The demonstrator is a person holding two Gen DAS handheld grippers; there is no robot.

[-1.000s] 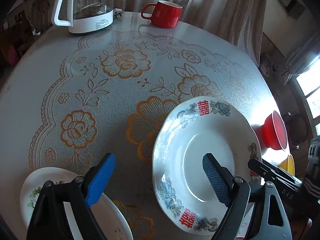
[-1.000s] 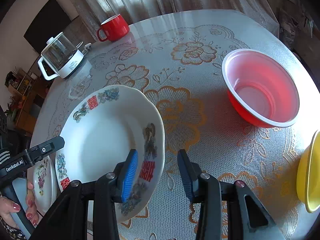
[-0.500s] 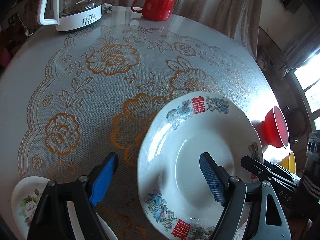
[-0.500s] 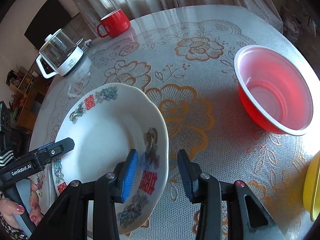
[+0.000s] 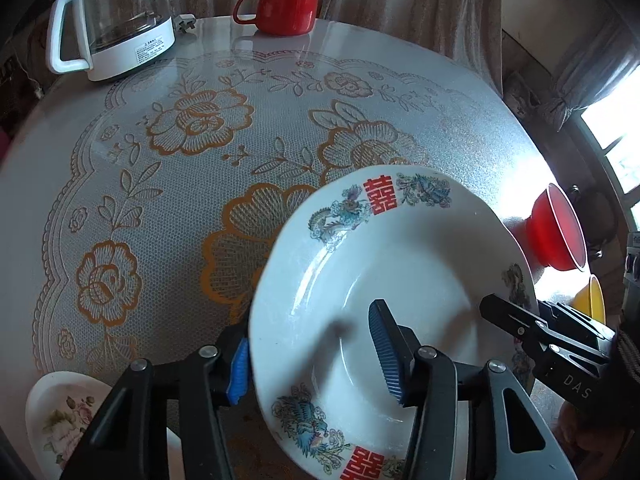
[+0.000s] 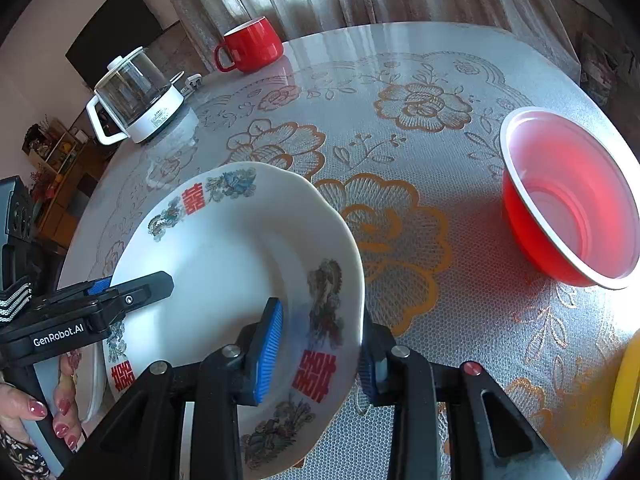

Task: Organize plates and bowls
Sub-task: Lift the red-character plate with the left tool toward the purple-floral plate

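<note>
While tilted above the table (image 5: 120, 168), the plate (image 5: 400, 264) is straddled at opposite rims by left gripper (image 5: 316, 356) and right gripper (image 6: 320, 344), both spread, apparently for stacking on the flowered plate (image 5: 60, 420) beside it.

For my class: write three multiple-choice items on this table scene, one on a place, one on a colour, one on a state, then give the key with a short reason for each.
1. Where is the red mug?
A. beside the kettle
B. inside the red bowl
C. on the plate

2. What colour are the characters on the big plate?
A. green
B. red
C. black

3. How do the grippers stand to that plate?
A. both far away
B. both straddle its rim
C. only one near it

Key: A, they share the table's far edge; B, red print shows; B, the left gripper and the right gripper each have a finger either side.
</note>
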